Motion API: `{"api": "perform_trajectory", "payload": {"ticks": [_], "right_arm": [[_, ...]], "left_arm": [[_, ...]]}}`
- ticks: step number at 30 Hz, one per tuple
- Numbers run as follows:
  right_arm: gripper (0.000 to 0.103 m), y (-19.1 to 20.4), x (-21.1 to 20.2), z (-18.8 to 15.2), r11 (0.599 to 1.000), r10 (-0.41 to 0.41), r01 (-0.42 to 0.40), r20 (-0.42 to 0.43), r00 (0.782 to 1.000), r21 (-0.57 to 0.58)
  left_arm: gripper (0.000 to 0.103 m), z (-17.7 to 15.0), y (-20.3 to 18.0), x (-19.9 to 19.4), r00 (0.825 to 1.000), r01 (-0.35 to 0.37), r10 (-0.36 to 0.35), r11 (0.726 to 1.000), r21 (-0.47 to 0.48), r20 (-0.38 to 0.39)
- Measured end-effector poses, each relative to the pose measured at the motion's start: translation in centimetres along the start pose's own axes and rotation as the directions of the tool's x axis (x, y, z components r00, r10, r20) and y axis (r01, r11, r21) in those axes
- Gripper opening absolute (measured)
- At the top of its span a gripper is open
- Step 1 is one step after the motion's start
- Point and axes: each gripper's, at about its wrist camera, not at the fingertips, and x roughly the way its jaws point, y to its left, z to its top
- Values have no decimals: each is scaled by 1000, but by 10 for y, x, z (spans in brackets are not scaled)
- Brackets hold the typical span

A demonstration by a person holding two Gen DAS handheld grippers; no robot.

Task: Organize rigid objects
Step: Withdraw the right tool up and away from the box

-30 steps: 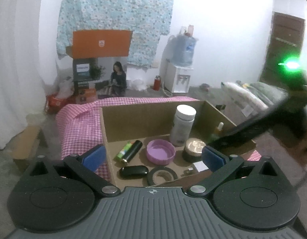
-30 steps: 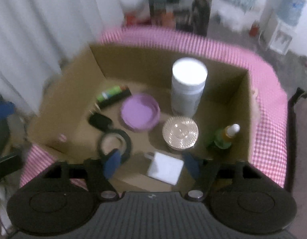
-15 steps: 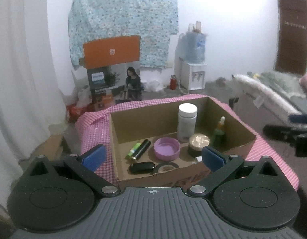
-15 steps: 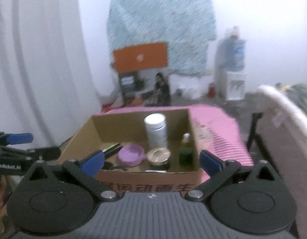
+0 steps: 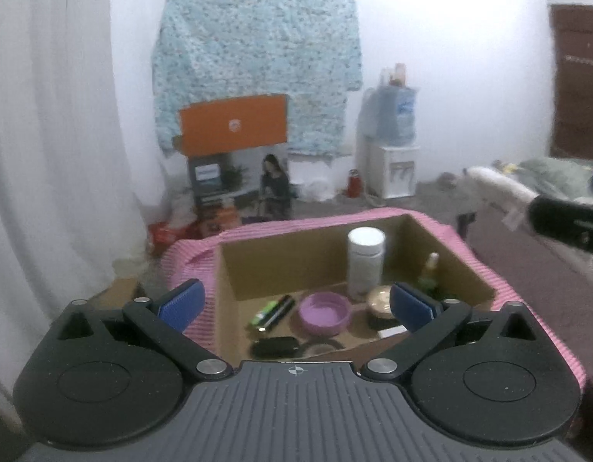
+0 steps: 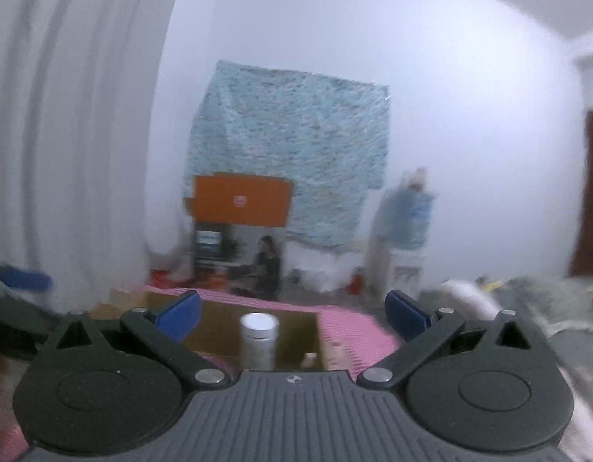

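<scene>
Below and ahead of the left gripper [image 5: 296, 304], whose fingers stand wide and empty, the cardboard box [image 5: 442, 246] holds the white bottle [image 5: 365, 258] upright, a purple lid [image 5: 325, 313] and a pen [image 5: 273, 311] lying slantwise; its near edge is the closer obstacle. From the right gripper [image 6: 294, 317], jaws just opened wide with nothing between, only the bottle's top shows, low and farther off.

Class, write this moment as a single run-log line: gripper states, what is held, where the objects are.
left gripper: open, empty | right gripper: open, empty | cardboard box: holds white bottle, purple lid, dropper bottle | stage: both clear of box
</scene>
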Motion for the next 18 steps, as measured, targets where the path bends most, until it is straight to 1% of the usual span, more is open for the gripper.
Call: {"api": "perform_trajectory", "payload": {"ticks": [2, 4, 8, 11, 13, 15, 18], "right_arm": [[103, -6, 4, 2, 997, 65, -63, -28, 998, 42], [103, -11, 7, 0, 992, 109, -105, -47, 993, 75], [103, -17, 15, -7, 980, 152, -141, -74, 986, 138], [103, -16, 26, -14, 977, 149, -127, -120, 982, 171], [103, -13, 37, -20, 980, 133, -102, -181, 975, 172], [103, -7, 51, -27, 984, 112, -71, -259, 959, 164], [103, -1, 70, -40, 983, 105, -41, -360, 927, 179]], "left_arm": [[103, -2, 0, -1, 1000, -5, 5, 1000, -28, -5], [103, -3, 1, 3, 999, -14, 13, 999, -39, -47], [103, -7, 5, 14, 993, -44, 38, 998, -45, -114], [103, -12, 10, 24, 983, -58, 44, 995, -75, -180], [103, -14, 13, 31, 974, -71, 50, 994, -87, -222], [103, -16, 14, 36, 965, -85, 59, 992, -91, -257], [103, -18, 15, 42, 955, -95, 64, 991, -92, -290]]}}
